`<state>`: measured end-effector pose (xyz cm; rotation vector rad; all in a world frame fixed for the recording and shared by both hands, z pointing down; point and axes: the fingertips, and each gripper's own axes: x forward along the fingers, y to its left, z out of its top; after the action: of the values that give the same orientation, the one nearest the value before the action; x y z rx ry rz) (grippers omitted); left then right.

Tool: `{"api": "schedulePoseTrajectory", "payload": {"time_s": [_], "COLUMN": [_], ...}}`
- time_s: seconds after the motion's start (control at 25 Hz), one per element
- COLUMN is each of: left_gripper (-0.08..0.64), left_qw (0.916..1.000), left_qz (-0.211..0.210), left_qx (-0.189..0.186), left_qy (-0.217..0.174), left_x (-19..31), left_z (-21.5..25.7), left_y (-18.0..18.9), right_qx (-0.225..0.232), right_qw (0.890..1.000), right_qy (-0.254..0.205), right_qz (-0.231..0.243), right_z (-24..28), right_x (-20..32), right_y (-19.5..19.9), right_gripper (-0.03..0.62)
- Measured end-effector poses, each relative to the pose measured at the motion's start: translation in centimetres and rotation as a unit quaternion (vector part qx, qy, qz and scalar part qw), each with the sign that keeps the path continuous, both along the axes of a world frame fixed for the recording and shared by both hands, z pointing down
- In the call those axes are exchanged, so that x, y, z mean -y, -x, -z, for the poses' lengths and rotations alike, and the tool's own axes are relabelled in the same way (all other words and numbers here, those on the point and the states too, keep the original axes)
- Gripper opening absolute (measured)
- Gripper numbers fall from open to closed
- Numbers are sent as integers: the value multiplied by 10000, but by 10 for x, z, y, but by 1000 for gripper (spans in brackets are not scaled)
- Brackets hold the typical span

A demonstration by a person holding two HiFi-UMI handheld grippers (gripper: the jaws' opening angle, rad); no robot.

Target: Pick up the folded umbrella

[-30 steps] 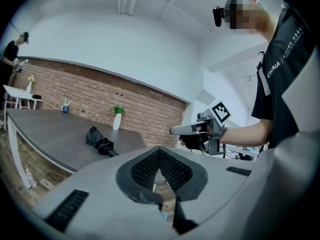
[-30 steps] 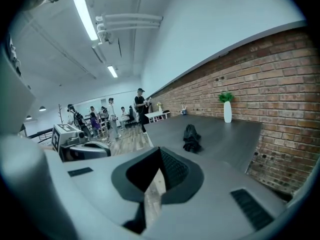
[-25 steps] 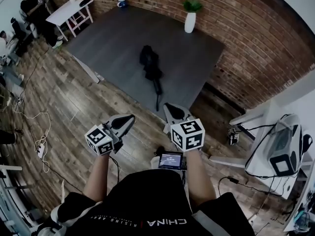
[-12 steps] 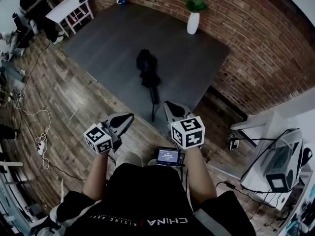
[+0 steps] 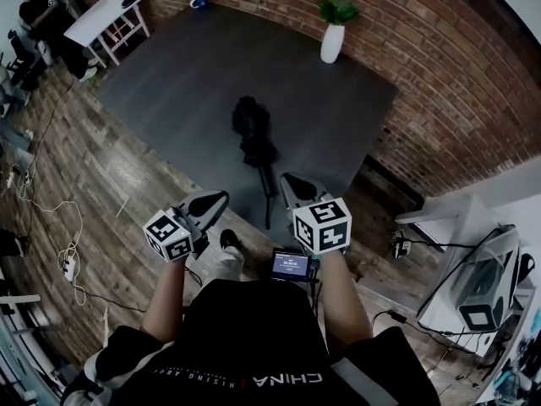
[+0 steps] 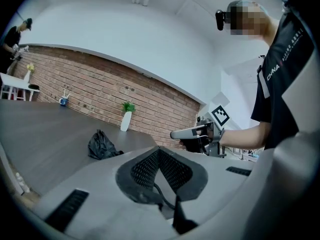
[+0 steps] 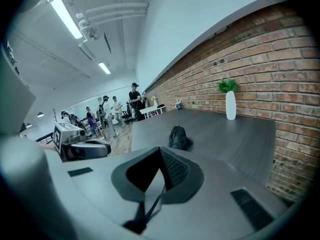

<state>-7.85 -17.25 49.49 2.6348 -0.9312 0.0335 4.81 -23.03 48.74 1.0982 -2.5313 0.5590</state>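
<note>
A black folded umbrella (image 5: 257, 145) is laid on a dark mat (image 5: 186, 74), near its middle, its thin end stretched toward the near edge. The left gripper (image 5: 217, 199) and right gripper (image 5: 289, 182) are held side by side at that edge, apart from the umbrella, fingers pressed together with nothing gripped.

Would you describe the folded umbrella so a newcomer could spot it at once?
A dark grey mat lies before the brick wall. Near its middle rests the folded umbrella: the only black bundle, unlike the white vase at the wall.
</note>
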Motion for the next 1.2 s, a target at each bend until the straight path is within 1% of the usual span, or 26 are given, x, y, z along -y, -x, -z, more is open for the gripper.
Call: {"api": "schedulePoseTrajectory", "payload": {"time_s": [0.32, 0.48, 0.68, 0.88, 1.2], "left_gripper": [3, 3, 3, 3, 3], "left_qw": [9991, 9979, 9964, 9955, 9950], "left_qz": [-416, -648, -851, -947, -992], "left_qx": [6, -13, -36, -76, -56], "left_qy": [-67, -46, -6, 60, 112], "left_x": [66, 89, 105, 113, 126], "left_z": [4, 2, -4, -11, -10], "left_y": [46, 66, 86, 88, 64], "right_qx": [-70, -113, -95, -101, -144], "right_qw": [9993, 9981, 9960, 9956, 9964], "right_qy": [-26, 63, 113, 214, 338], "right_qz": [-373, -596, -877, -907, -766], "right_z": [7, 2, -1, -8, -13], "right_x": [59, 73, 85, 89, 101], "right_y": [42, 56, 70, 77, 65], "right_gripper": [9, 9, 9, 9, 8]}}
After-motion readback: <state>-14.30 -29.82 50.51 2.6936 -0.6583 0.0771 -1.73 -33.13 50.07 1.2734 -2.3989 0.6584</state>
